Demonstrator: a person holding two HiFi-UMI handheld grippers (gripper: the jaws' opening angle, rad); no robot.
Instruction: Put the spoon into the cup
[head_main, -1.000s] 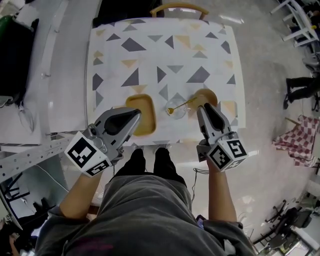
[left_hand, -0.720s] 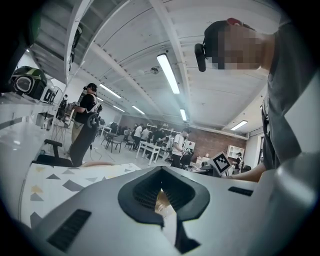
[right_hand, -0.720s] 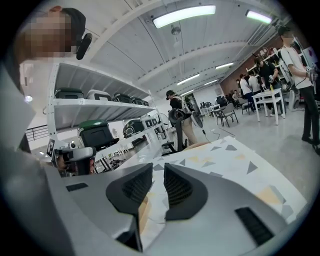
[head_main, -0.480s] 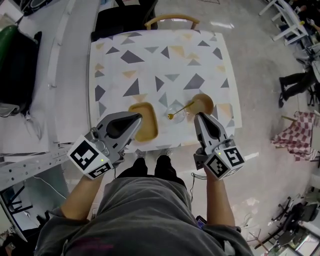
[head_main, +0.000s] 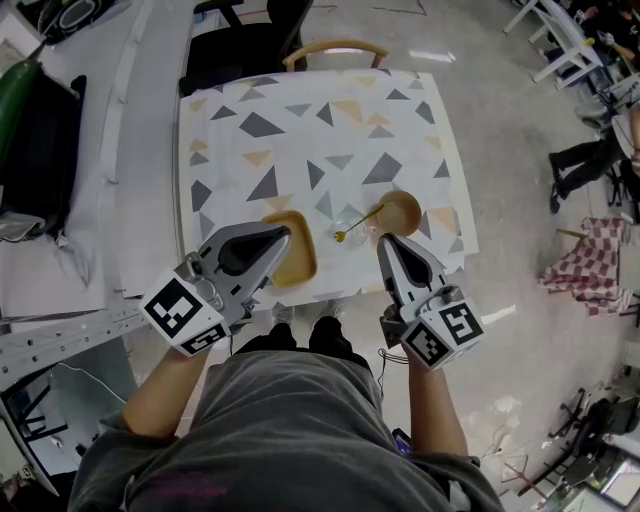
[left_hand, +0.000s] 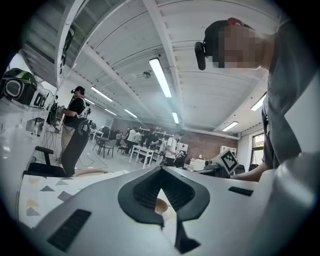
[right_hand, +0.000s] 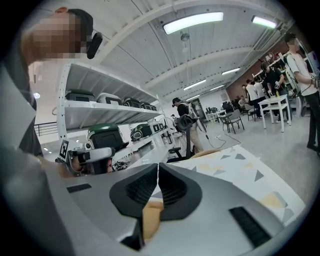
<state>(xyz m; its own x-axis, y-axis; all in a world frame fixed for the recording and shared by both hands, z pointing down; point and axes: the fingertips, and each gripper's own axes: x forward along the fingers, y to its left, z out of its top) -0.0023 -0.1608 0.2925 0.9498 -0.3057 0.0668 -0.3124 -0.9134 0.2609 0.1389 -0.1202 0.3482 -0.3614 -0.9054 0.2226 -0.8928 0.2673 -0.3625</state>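
A clear glass cup (head_main: 351, 224) stands near the front edge of the triangle-patterned table (head_main: 300, 120). A gold spoon (head_main: 360, 220) rests in it, its handle slanting up to the right over the rim. My left gripper (head_main: 281, 236) is shut and empty, hovering over the front of a square wooden tray (head_main: 292, 262), left of the cup. The right gripper (head_main: 384, 243) is shut and empty too, just in front of a round wooden plate (head_main: 401, 211), right of the cup. In both gripper views the jaws meet at the tips.
A wooden chair (head_main: 333, 48) stands at the table's far side. A white bench with dark bags (head_main: 40, 150) runs along the left. Other people and furniture fill the room to the right.
Both grippers have drawn back toward the table's front edge, the right one away from the round plate. Cup and spoon stay as they were.
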